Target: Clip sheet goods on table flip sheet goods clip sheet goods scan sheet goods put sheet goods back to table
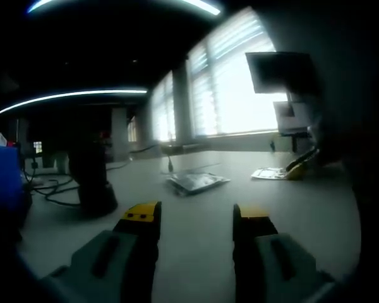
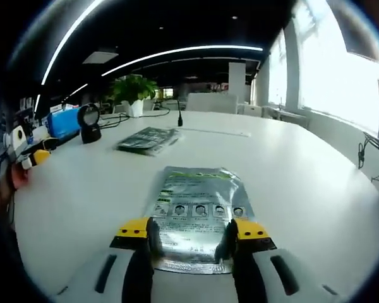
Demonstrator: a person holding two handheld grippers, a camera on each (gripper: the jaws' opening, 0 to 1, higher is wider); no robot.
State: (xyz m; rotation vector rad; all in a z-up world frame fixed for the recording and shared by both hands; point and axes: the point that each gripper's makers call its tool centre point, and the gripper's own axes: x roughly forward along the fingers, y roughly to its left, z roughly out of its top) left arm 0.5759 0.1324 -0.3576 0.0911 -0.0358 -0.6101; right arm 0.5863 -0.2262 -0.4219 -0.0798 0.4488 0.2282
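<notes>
Two grippers work a white table (image 1: 316, 208) in an office. In the left gripper view, the left gripper (image 1: 196, 218) hangs above the tabletop with its yellow-tipped jaws well apart and nothing between them; a stack of sheet packs (image 1: 196, 182) lies at 12 o'clock, a dark scanner stand (image 1: 93, 183) at 10 o'clock. In the right gripper view, the right gripper (image 2: 192, 237) straddles a silvery sheet pack (image 2: 199, 205) lying flat at centre, jaws at its two sides near its close end, apparently closing on it; whether they grip cannot be told. The clipping step looks in hand; next, a firm pinch and a lift before flipping.
</notes>
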